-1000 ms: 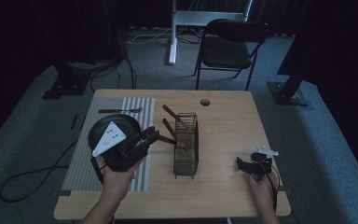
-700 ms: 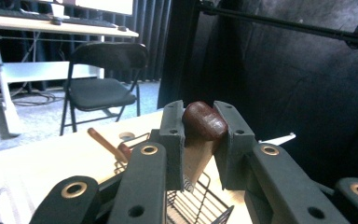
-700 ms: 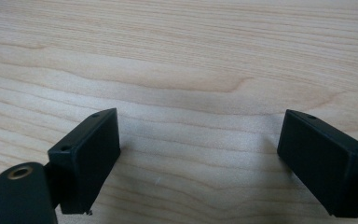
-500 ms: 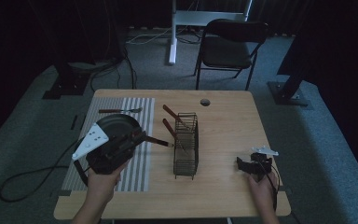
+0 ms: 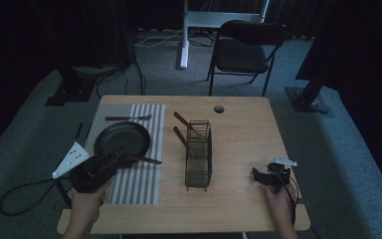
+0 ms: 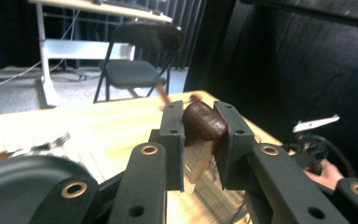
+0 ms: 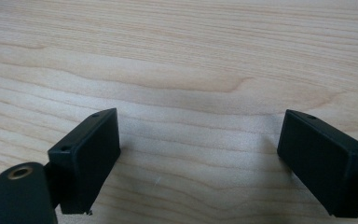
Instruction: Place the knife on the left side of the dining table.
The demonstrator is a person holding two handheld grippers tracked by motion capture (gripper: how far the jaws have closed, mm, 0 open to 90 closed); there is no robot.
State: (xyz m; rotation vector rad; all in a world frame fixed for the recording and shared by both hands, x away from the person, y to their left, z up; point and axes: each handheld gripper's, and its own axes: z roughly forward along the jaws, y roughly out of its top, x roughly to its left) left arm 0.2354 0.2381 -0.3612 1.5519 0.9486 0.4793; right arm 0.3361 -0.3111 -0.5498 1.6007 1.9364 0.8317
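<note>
Left tongs (image 5: 110,162) low over the striped mat (image 5: 139,172) at the left of the bench (image 5: 238,209), held by the left hand (image 5: 87,201). Pinching the brown wooden handle (image 6: 204,120) of a knife (image 5: 142,159), as seen in the left gripper view, handle squeezed tight between the two black jaws. Knife lying out to the right of the tongs, just beside the front rim of the dark pan (image 5: 123,139), handle end in the jaws. Cannot tell whether the knife touches the pan.

Pan sitting on the striped mat. Fork (image 5: 128,118) lying on the mat behind the pan, well apart from the knife.

Wire basket (image 5: 199,157) standing in the middle of the bench, to the right of the mat. Two more brown handles (image 5: 181,127) sticking up and leaning left out of its far end.

Right tongs (image 5: 266,175) near the front right corner of the bench, held by the right hand (image 5: 280,201). Spread wide apart in the right gripper view (image 7: 200,163), with bare wood between the jaws and nothing held. Well apart from the basket and the knife.

Small round hole (image 5: 219,109) in the bench near the far edge. Black chair (image 5: 246,50) on the floor behind the bench.
</note>
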